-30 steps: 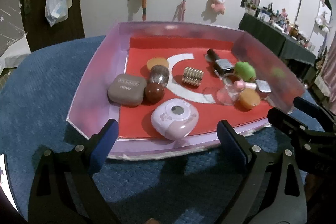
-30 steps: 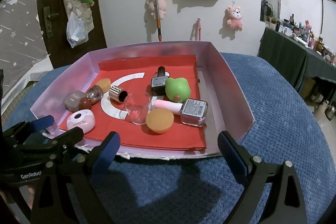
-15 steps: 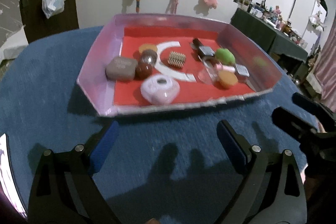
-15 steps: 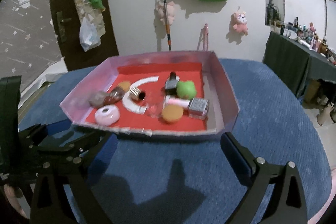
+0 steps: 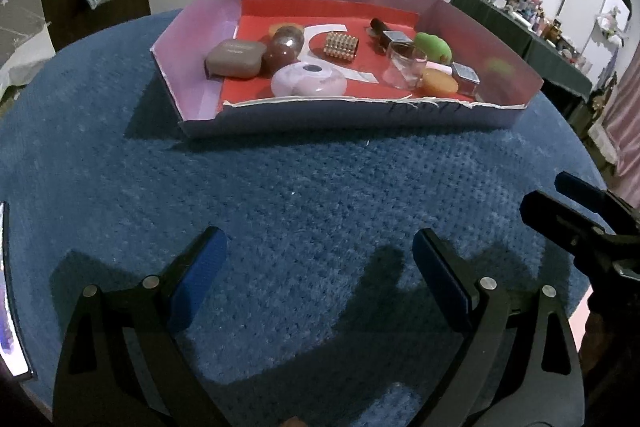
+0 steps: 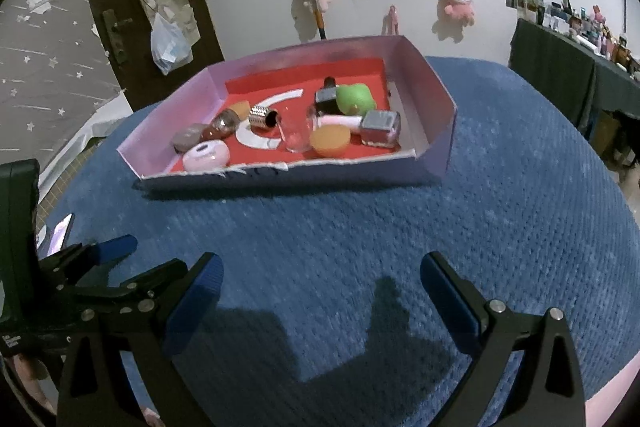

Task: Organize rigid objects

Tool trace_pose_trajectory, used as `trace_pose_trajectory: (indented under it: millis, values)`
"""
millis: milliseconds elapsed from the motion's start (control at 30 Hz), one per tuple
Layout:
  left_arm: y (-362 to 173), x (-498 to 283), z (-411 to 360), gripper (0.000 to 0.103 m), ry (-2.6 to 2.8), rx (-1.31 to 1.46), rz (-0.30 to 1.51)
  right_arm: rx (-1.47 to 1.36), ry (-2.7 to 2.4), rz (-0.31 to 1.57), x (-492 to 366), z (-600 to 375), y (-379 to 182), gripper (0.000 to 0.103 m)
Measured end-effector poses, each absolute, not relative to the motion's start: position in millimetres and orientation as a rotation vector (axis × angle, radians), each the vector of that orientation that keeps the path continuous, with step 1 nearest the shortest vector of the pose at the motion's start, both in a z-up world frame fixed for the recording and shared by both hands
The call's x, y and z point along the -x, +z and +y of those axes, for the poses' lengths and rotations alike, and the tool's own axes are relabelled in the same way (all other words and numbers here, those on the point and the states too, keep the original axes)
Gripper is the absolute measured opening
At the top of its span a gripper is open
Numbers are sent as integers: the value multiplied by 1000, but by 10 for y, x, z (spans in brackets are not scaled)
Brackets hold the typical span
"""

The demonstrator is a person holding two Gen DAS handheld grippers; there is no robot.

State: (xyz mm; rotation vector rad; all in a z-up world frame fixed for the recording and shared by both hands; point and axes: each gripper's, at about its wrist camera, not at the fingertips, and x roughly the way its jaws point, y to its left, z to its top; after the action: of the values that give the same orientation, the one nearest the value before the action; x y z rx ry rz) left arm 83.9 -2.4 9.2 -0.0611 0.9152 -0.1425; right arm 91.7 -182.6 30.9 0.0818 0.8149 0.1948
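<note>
The tray (image 5: 200,83) sits at the counter's (image 5: 280,195) far edge, all the small things (image 5: 308,81) already inside, so sorting looks done or nearly so. Left hand-held gripper (image 5: 316,267) and right hand-held gripper (image 6: 320,285) hover near the front edge, both spread wide and empty.

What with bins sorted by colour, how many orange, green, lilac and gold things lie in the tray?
Orange round pieces: 2
Green rounded toy: 1
Lilac round case: 1
Gold beaded cylinder: 1
Total: 5
</note>
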Motion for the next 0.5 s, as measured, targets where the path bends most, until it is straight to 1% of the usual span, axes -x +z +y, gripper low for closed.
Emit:
trace_pose_trajectory:
  millis: [500]
  values:
    - [46, -803, -129, 99, -99, -15, 899, -99, 163, 858, -908, -1907, 88, 102]
